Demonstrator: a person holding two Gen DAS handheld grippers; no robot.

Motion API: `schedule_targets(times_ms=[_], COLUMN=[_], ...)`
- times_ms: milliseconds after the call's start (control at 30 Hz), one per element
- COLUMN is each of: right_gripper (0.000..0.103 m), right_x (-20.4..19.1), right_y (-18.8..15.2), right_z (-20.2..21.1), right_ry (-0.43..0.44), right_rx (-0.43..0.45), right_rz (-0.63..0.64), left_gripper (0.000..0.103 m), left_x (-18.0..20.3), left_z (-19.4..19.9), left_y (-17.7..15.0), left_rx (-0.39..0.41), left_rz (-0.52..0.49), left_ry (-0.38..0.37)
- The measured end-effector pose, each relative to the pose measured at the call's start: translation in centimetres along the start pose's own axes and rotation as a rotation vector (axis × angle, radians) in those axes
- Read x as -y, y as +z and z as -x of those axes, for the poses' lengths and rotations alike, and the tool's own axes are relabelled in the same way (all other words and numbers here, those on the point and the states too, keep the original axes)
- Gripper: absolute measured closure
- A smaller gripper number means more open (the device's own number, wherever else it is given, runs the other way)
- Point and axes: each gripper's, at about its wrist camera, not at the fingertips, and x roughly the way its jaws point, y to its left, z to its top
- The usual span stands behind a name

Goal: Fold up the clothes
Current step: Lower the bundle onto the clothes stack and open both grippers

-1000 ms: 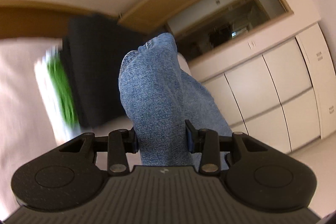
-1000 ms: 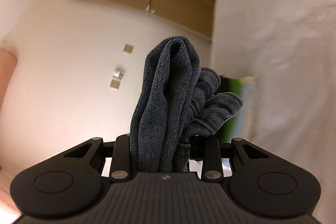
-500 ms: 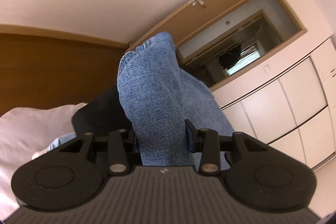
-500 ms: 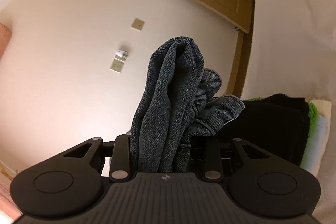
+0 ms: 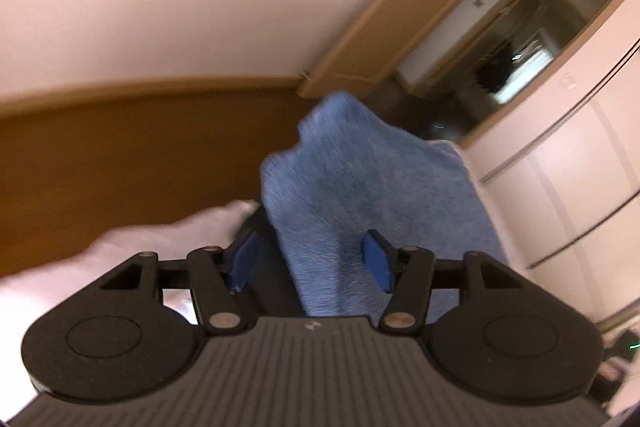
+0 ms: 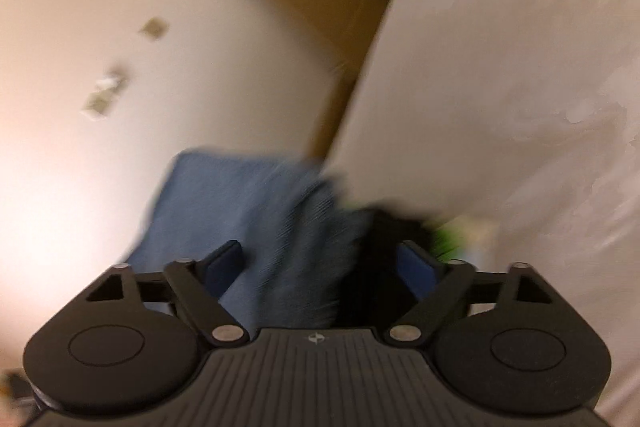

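The blue denim jeans [image 5: 360,187] lie bunched straight ahead in the left wrist view, blurred by motion. My left gripper [image 5: 311,261] is open: the cloth sits between the blue pads, with a dark gap by the left pad [image 5: 244,259]. In the right wrist view the jeans [image 6: 256,219] lie flatter, in front of the fingers. My right gripper [image 6: 320,265] is wide open and holds nothing. A black folded garment [image 6: 384,227] lies beside the jeans, to their right.
White bedding [image 6: 500,87] fills the right of the right wrist view, with something green [image 6: 448,235] beside the black garment. The left wrist view shows a white pillow [image 5: 140,247], a brown headboard [image 5: 140,147], a wooden door [image 5: 400,19] and white wardrobe doors [image 5: 580,167].
Both grippers have opened and let go of the jeans, which have dropped from an upright bunch to a lower heap. Both cameras are moving fast, so the views are blurred.
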Motion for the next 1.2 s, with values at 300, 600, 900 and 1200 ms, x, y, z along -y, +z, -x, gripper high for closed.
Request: schedule_targets(times_ms=[300, 600, 900, 1200], right_gripper=[0.062, 0.066, 0.061, 0.061], right_x=[-4.3, -5.6, -6.5, -7.2], right_y=[-2.9, -4.2, 1.2, 2.6], right_z=[0.7, -4.3, -7.2, -8.5], right_ry=[-0.158, -0.17, -0.156, -0.165], right_rx=[0.128, 0.098, 0.037, 0.023], right_rz=[0.328, 0.48, 0.418, 0.384], left_gripper=[0.06, 0.068, 0.071, 0.082], left_x=[8.7, 7.8, 11.2, 16.5], left_z=[-2.5, -10.3, -7.5, -16.4], left_y=[0.9, 0.8, 2.1, 4.1], left_rx=[0.086, -0.007, -0.038, -0.132], left_rz=[-0.478, -0.493, -0.529, -0.646], left_ry=[0.065, 0.126, 0.027, 0.004])
